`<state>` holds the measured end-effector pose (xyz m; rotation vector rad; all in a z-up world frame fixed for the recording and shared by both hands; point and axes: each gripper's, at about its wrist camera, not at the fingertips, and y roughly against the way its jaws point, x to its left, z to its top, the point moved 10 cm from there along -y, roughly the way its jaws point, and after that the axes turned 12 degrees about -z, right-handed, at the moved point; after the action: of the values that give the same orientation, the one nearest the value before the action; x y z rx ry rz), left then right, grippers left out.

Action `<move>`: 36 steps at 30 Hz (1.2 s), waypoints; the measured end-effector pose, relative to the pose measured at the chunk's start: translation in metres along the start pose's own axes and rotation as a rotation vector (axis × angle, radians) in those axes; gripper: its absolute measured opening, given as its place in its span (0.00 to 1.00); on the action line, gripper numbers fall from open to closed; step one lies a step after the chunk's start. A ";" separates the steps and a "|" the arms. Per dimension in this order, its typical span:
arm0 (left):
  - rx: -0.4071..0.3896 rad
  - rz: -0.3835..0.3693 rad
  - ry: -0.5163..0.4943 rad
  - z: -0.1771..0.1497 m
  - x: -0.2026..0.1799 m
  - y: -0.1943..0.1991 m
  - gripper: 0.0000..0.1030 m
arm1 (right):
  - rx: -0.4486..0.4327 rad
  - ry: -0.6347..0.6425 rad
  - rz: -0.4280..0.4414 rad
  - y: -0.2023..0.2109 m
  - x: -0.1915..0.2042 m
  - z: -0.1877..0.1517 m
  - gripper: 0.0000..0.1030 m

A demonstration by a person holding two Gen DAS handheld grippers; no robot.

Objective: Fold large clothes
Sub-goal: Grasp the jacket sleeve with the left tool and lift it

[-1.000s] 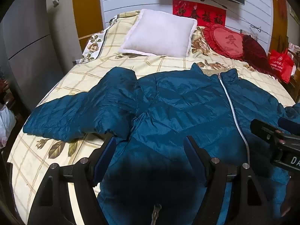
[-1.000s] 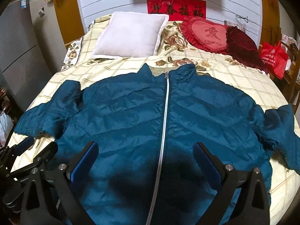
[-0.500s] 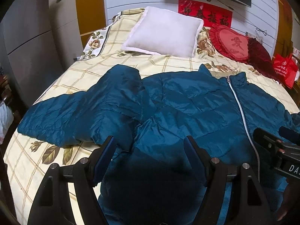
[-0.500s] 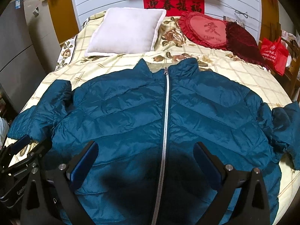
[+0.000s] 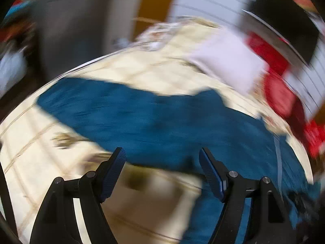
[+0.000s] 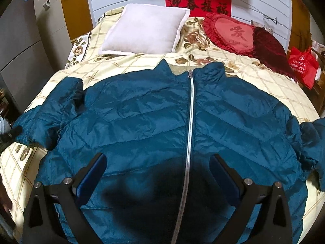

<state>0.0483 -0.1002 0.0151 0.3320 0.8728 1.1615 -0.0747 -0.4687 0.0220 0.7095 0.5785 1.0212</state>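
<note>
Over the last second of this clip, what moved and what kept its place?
The left gripper swung sideways toward the teal puffer jacket's left sleeve, rolling as it went; its view is now blurred and tilted. Its jaws stayed open and empty. The right gripper stayed open over the zipper, barely shifting. Jacket, white pillow and heart cushion lie unchanged.

Blurred on my left, sharp on my right

My left view is smeared with motion blur: the jacket (image 5: 162, 122) and bed (image 5: 50, 162) are streaks, only my tongs (image 5: 162, 162) stay crisp. My right view is sharp and evenly lit indoors, with a dark shadow on the jacket (image 6: 142, 111) between my tongs (image 6: 158, 174). Both views bend and darken at the edges.
</note>
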 end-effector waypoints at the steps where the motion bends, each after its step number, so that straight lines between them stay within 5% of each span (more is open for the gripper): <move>1: -0.007 0.025 0.039 0.006 0.020 0.001 0.61 | 0.006 0.000 0.001 -0.001 0.000 -0.002 1.00; 4: -0.036 0.130 0.132 0.024 0.082 0.001 0.61 | 0.023 0.004 0.002 -0.004 0.002 -0.006 1.00; 10: -0.042 0.218 0.296 0.038 0.162 -0.019 0.61 | 0.044 0.009 0.025 -0.005 0.010 -0.014 1.00; 14: -0.094 0.272 0.354 0.048 0.194 -0.022 0.61 | 0.050 0.039 0.026 -0.003 0.016 -0.017 1.00; 19: -0.149 0.242 0.404 0.060 0.205 -0.029 0.59 | 0.053 0.049 0.028 -0.003 0.018 -0.019 1.00; 21: -0.147 0.234 0.380 0.063 0.203 -0.032 0.50 | 0.058 0.051 0.025 -0.004 0.018 -0.021 1.00; 23: -0.118 0.197 0.380 0.064 0.200 -0.039 0.20 | 0.066 0.050 0.025 -0.006 0.018 -0.023 1.00; 24: -0.113 0.146 0.403 0.064 0.198 -0.040 0.15 | 0.071 0.049 0.027 -0.006 0.017 -0.024 1.00; 29: -0.177 0.056 0.355 0.074 0.154 -0.013 0.10 | 0.064 0.048 0.018 0.000 0.010 -0.025 1.00; 36: -0.201 -0.188 0.132 0.084 0.010 0.039 0.10 | 0.068 -0.002 0.017 0.013 -0.010 -0.029 1.00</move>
<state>0.0867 -0.0593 0.0892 0.0082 0.8735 1.0933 -0.1071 -0.4663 0.0149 0.7763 0.6082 1.0206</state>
